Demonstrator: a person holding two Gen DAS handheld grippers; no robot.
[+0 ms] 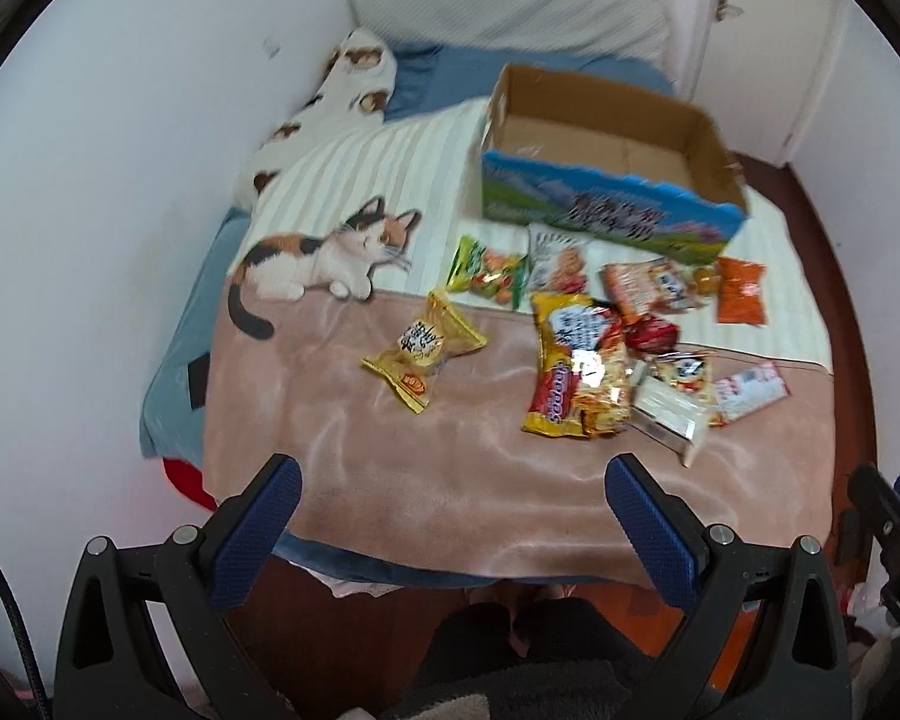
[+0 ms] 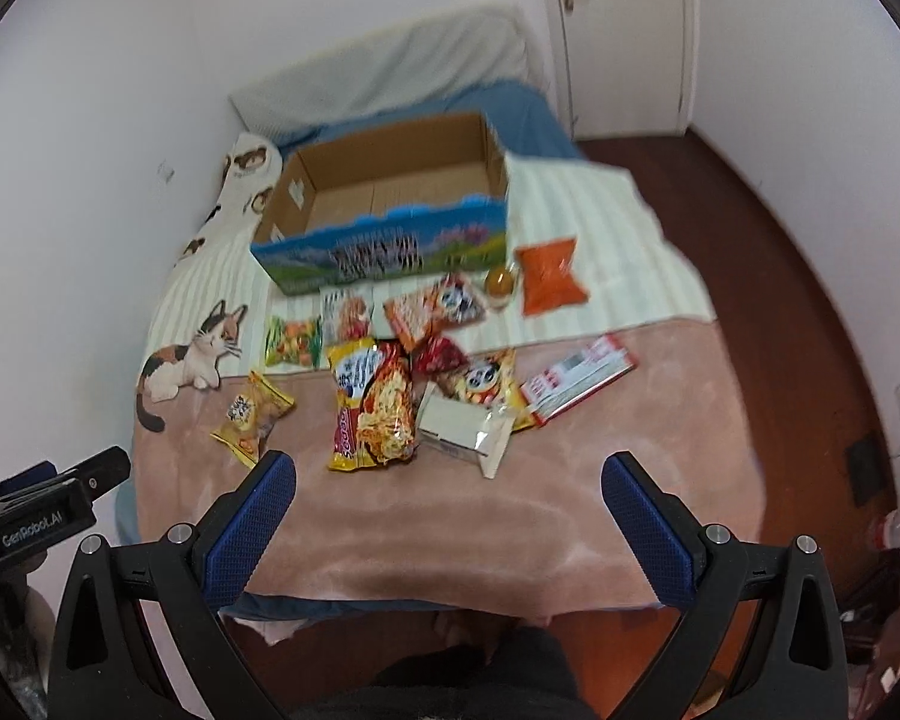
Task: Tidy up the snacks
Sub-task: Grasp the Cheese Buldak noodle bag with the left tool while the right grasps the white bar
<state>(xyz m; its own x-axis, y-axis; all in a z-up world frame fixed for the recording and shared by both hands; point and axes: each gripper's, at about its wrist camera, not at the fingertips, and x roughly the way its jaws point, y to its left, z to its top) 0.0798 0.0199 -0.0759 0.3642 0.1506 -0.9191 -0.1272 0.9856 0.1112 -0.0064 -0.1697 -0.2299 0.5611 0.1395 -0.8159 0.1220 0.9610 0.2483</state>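
On the bed's far half, open cardboard box (image 2: 384,198); snack packets (image 2: 384,402) piled just near of it, one yellow packet (image 1: 424,348) apart on the left; left gripper (image 1: 450,510) and right gripper (image 2: 447,507) both spread wide, holding nothing

Both views are soft with blur, so the print on the cardboard box (image 1: 606,213) front is a dark smear and cannot be read. Lettering on the big yellow noodle packet (image 1: 573,372) is mostly illegible too. In the middle of the snack pile, a red packet (image 1: 651,333) lies largely covered by its neighbours. A small round orange thing (image 2: 501,283) beside the orange bag (image 2: 551,274) is too blurred to identify. At the right edge of the left wrist view, the right gripper (image 1: 891,534) is cut off, its fingers out of frame.
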